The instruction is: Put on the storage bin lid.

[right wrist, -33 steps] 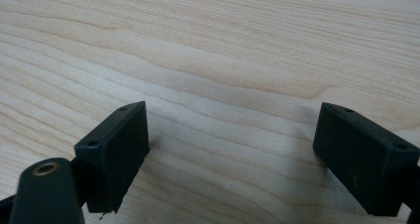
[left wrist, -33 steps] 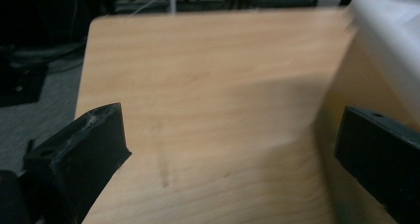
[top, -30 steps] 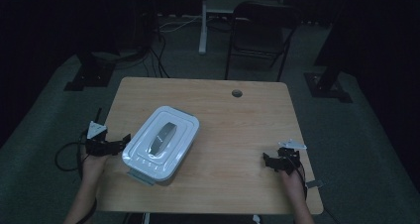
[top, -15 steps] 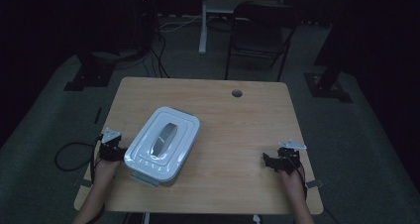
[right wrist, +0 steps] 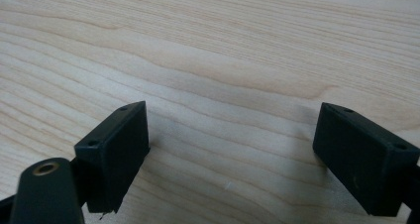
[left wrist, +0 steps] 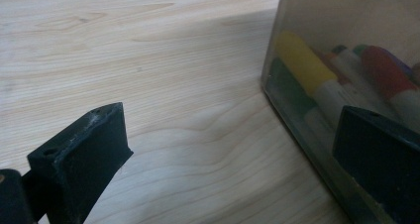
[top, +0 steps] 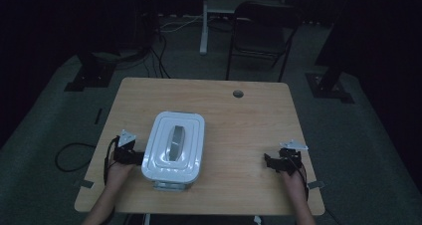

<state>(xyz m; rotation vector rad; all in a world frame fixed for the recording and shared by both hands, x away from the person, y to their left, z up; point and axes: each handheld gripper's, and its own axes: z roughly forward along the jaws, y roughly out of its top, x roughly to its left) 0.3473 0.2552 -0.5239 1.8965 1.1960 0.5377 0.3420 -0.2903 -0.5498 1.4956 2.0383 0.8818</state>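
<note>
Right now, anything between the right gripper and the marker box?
No. In the high view, only bare table lies between the right gripper and the lidded marker box; the right gripper view shows bare wood.

From above I see the wooden counter (top: 249,120) filling the middle of the frame. A white lidded box (top: 174,149) with a grey handle on its lid sits left of centre. My left gripper (top: 130,155) is at the lower left, right against the box's left side; I can't tell how its fingers stand. My right gripper (top: 278,163) rests on bare wood at the lower right, well apart from the box. A dark chair (top: 261,33) stands beyond the counter, top centre.
</note>
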